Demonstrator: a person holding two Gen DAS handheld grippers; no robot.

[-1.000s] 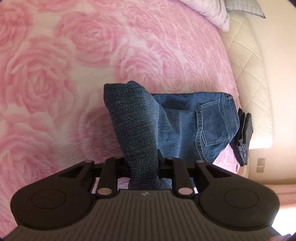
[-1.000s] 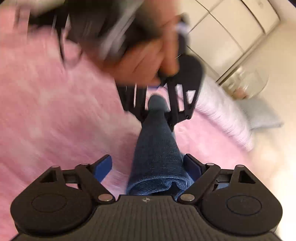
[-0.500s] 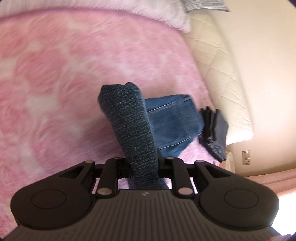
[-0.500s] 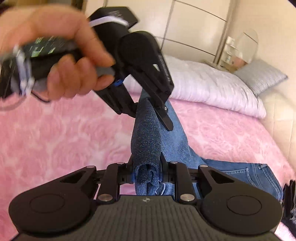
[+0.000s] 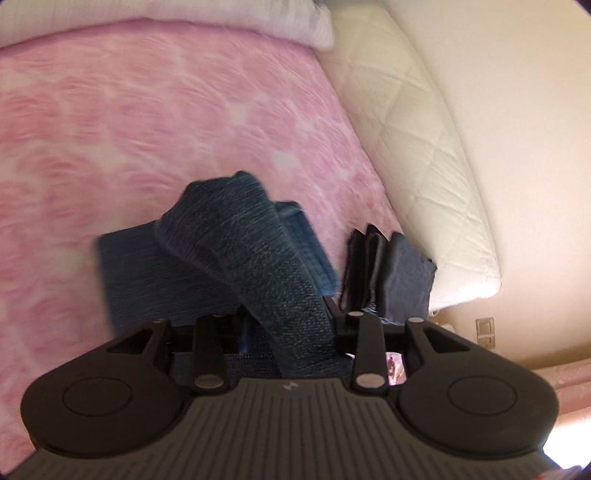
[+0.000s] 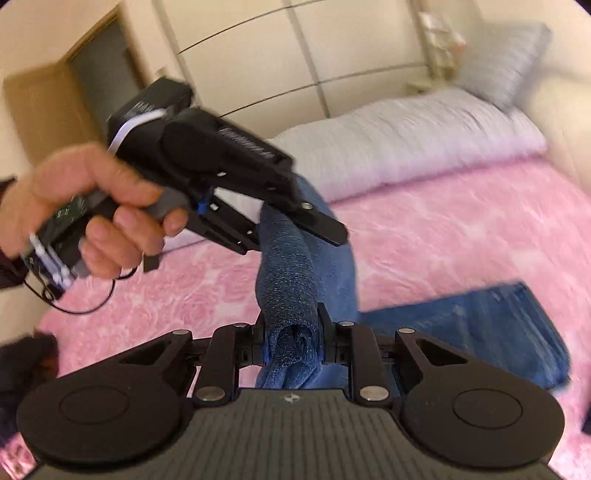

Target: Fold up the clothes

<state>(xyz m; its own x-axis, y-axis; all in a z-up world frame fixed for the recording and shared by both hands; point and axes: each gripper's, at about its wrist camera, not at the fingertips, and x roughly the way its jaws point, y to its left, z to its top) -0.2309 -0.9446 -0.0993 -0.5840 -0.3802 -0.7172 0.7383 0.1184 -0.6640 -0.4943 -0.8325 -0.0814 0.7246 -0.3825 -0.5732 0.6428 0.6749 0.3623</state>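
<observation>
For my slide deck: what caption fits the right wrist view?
Right hand-held gripper clamps bunched jeans above pink bedspread.

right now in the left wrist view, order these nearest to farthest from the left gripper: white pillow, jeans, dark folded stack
1. jeans: a leg sits between the fingers of the left gripper, which have just been opening.
2. dark folded stack: just past the gripper, to the right, on the pink bedspread.
3. white pillow: far end of the bed, at the top.

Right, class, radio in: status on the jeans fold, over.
Right gripper just closed, clamped on jeans. Left gripper jaws just opening, jeans loose between them. Dark folded pile beside, clear of jeans.
</observation>
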